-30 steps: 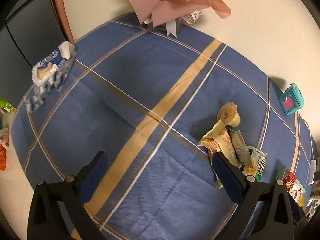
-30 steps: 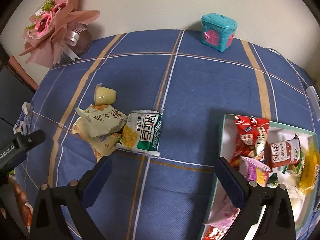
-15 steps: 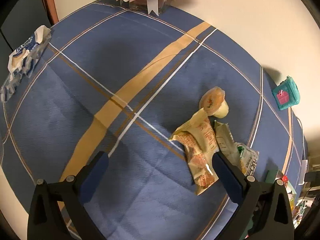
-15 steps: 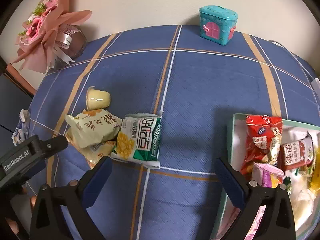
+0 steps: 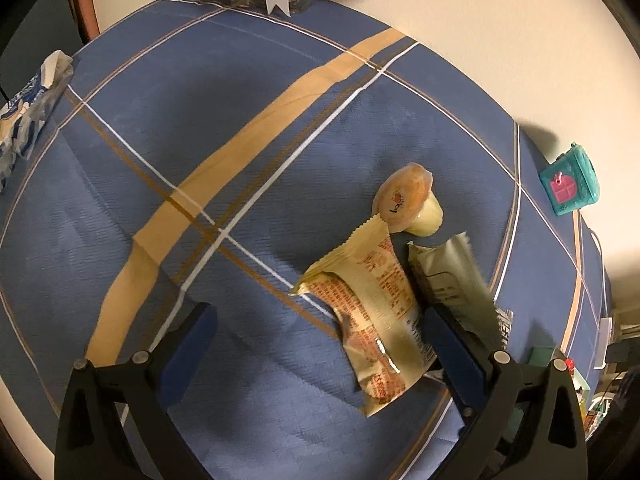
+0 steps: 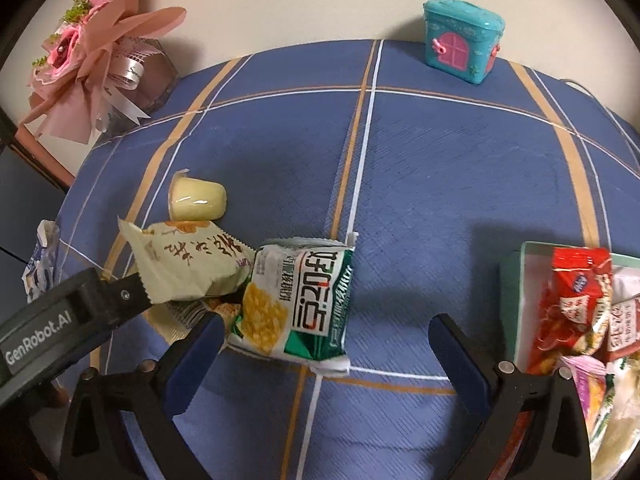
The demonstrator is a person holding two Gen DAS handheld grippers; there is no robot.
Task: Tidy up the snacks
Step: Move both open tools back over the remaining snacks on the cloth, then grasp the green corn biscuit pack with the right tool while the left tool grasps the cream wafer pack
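Snack packets lay heaped — a green-and-white corn-print packet [image 6: 304,304] nearest the spread, empty right gripper [image 6: 326,342]; left gripper [image 5: 320,330], marked "GenRobot.AI", also gaped empty.

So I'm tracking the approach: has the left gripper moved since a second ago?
Yes. The left gripper has closed in on the snack pile; the orange-printed packet now lies between its open fingers.

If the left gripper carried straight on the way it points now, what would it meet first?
Most likely the beige snack packet with orange print, lying between the open fingers of the left gripper, close to the right finger. Depth is uncertain; the blue plaid tablecloth could come first.
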